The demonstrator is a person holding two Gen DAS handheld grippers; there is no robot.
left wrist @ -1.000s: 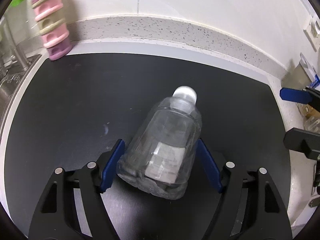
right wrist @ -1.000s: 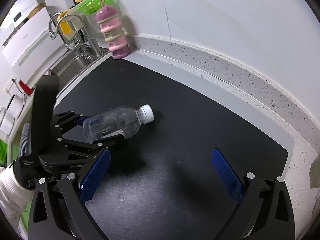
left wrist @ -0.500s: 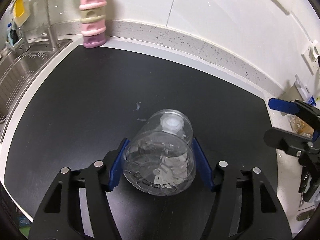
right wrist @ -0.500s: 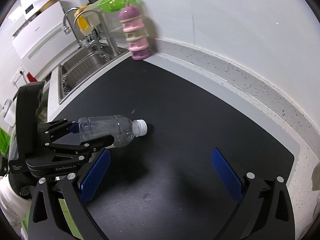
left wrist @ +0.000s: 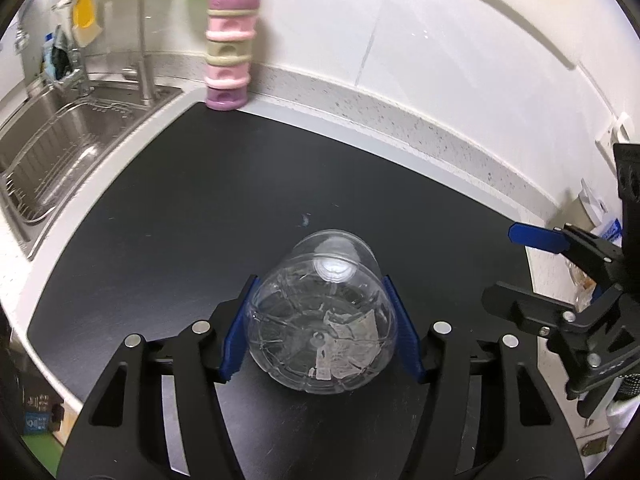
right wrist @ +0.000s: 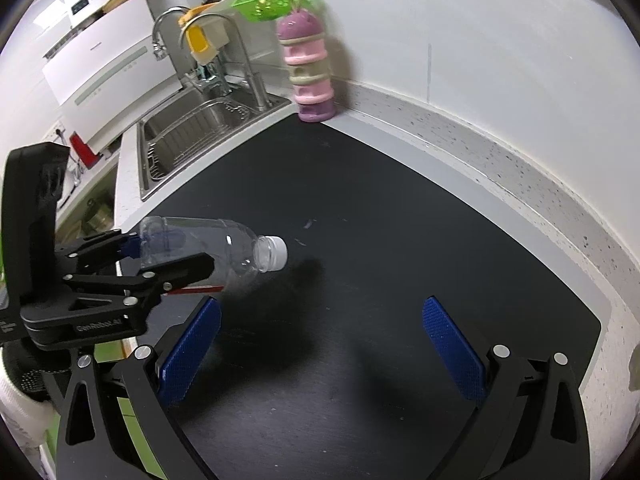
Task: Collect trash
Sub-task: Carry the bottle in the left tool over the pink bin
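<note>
Left wrist view: left hand-held gripper (left wrist: pixel 322 334) clamps clear plastic bottle (left wrist: pixel 324 320), lifted off the black mat (left wrist: pixel 160 200).

Clear glossy plastic bottle (left wrist: pixel 324 316); matt black mat (left wrist: pixel 180 208).

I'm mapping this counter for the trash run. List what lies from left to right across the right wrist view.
Left hand-held gripper gripping the clear plastic bottle → sink → tap → stacked pink and purple container → bare black mat → speckled counter edge.
</note>
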